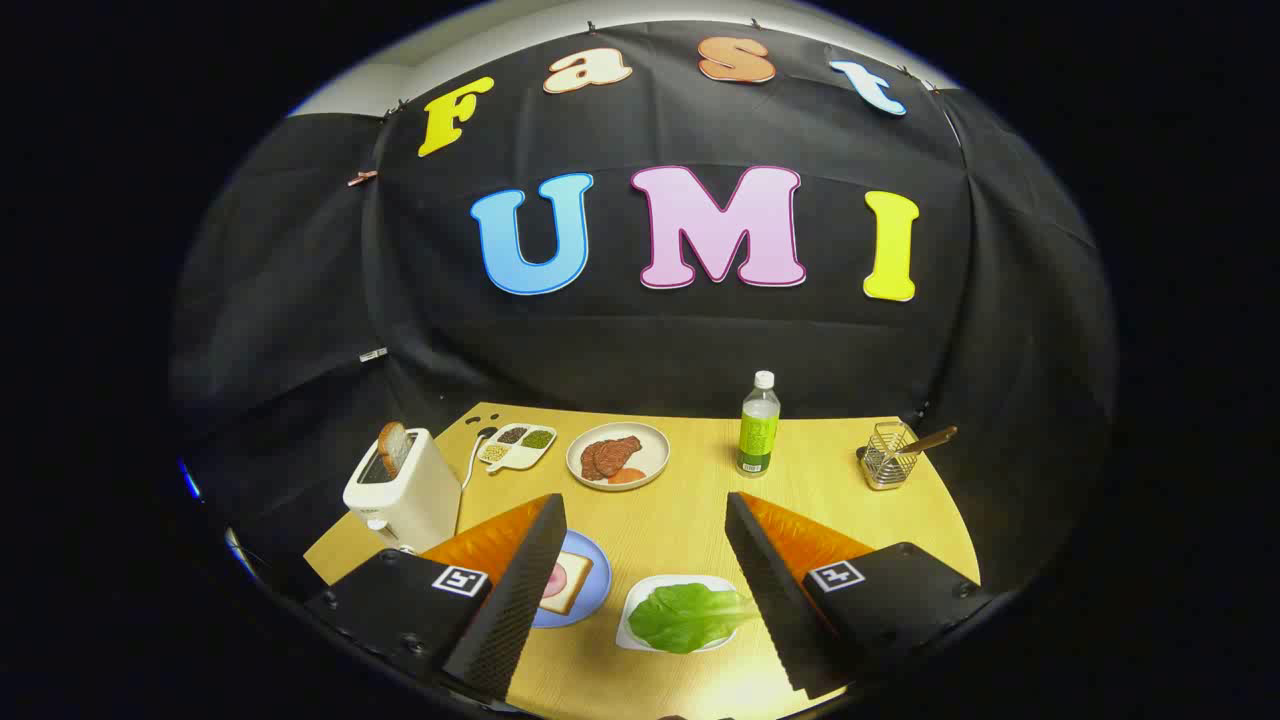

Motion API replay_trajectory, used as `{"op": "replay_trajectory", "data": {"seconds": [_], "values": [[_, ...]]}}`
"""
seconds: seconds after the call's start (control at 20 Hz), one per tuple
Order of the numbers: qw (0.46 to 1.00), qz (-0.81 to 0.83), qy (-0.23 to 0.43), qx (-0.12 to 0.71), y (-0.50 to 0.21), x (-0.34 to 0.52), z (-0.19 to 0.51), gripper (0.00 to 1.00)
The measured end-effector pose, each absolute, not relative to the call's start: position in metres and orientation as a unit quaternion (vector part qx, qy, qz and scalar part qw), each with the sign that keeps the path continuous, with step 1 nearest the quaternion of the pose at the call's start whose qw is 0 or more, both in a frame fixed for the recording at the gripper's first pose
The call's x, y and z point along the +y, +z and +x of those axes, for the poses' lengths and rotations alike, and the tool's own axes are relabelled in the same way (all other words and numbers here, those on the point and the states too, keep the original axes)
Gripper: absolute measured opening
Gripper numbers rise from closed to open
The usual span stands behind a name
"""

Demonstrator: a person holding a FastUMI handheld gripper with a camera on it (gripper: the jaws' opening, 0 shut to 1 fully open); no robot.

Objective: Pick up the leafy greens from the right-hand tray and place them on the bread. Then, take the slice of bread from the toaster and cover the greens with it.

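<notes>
A: Looking along the gripper (645, 590), how do its fingers stand?

B: Spread wide apart, holding nothing, raised above the near edge of the wooden table (690, 520). Between them, nearer the right finger, lie the leafy greens (685, 617) on a white tray (640, 590); the right finger overlaps the leaf's right tip.

A: And the bread?

B: One slice with a pink round of meat on it (563, 581) rests on a blue plate (595, 600), just left of the white tray and partly behind the left finger. The other slice of bread (392, 448) stands upright in the slot of the white toaster (400, 495), at the table's left edge, beyond the left finger.

A: Farther back?

B: A divided dish of seasonings (516, 444) beside the toaster, then a plate with sliced meat (617, 456). A green bottle with a white cap (759, 424) stands far centre-right, and a wire holder (888, 455) with a wooden-handled utensil in it sits at the far right.
</notes>
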State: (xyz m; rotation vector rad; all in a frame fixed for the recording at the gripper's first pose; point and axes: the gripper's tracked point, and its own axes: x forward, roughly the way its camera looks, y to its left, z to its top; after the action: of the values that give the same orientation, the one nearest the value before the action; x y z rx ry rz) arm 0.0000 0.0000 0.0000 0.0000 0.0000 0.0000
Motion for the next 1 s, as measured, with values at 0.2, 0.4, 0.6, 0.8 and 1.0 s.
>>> {"op": "replay_trajectory", "data": {"seconds": [0.2, 0.4, 0.6, 0.8, 1.0], "values": [[1.0, -0.003, -0.003, 0.003, -0.004, 0.0, -0.001, 1.0], [1.0, 0.004, -0.01, 0.006, -0.009, -0.004, -0.003, 1.0], [1.0, 0.003, -0.018, 0.009, -0.014, -0.01, -0.005, 1.0], [1.0, -0.002, -0.026, 0.011, -0.019, -0.018, -0.008, 1.0], [0.999, -0.017, -0.021, 0.038, -0.039, -0.025, -0.005, 1.0]]}}
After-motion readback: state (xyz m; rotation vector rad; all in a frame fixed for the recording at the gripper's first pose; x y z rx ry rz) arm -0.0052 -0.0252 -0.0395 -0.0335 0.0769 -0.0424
